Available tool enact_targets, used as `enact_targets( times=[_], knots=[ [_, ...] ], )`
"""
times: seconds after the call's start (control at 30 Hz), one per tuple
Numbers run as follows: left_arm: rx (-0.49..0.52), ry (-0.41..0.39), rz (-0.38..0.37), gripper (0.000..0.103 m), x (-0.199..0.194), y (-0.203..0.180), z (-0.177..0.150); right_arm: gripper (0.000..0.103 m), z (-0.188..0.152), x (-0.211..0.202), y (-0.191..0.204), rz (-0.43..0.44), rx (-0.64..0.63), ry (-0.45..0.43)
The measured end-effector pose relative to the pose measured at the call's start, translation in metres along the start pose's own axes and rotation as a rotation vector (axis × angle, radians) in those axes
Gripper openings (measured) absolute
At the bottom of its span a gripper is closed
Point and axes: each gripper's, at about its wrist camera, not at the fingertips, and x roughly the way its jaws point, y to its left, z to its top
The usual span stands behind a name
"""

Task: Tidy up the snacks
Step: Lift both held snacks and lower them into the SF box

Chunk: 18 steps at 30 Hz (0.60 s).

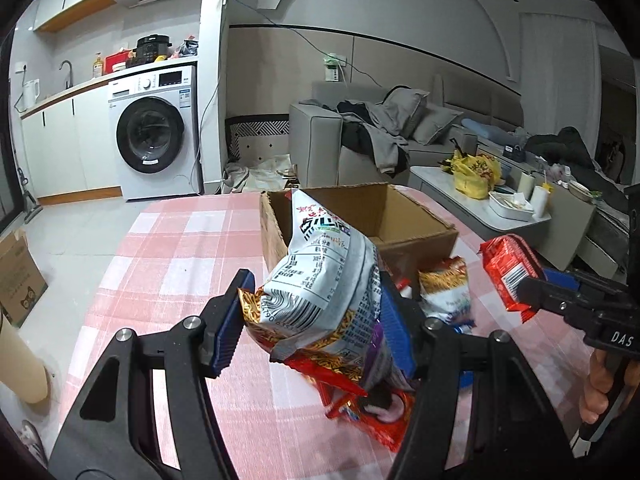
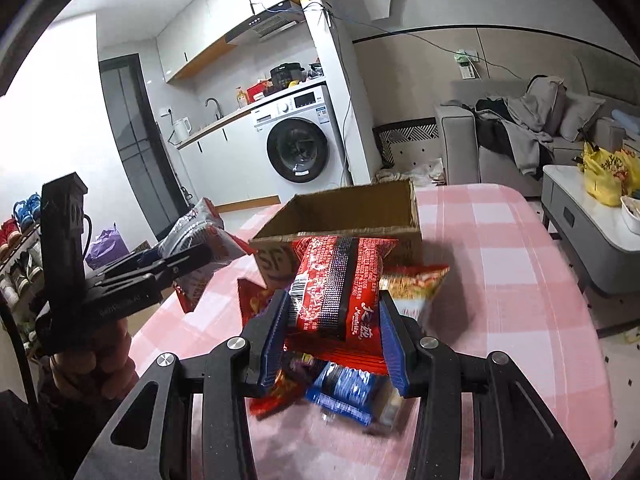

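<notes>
- left gripper (image 1: 316, 320): black angular frame with cut-out slots, round silver screws at the joints, ribbed blue pads (image 1: 230, 336) lining both fingers.
- right gripper (image 2: 334, 344): same black frame, silver screws, blue ribbed pads (image 2: 274, 340); seen from the left gripper, white letters "das" on its black body.
- a black cable runs beside the left gripper's upright black block.

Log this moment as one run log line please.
left tongs: shut on white snack bag | right tongs: shut on red snack pack | cardboard box: empty
</notes>
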Motion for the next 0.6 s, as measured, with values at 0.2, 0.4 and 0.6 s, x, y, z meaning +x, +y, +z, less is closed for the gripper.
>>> enact_targets(
  times=[0.2,0.4,0.6],
  knots=[
    [-0.01,0.01,0.006,0.059,0.031,0.005,0.021,0.044,0.024,0.016,-0.001,0.01,-0.006,-0.006],
    [-0.015,0.016,0.004,0.059,0.06,0.006,0.043,0.044,0.044,0.04,-0.002,0.012,-0.012,0.009],
    [-0.022,0.022,0.004,0.059,0.091,0.007,0.064,0.044,0.06,0.067,-0.009,0.013,0.01,0.03]
  ],
)
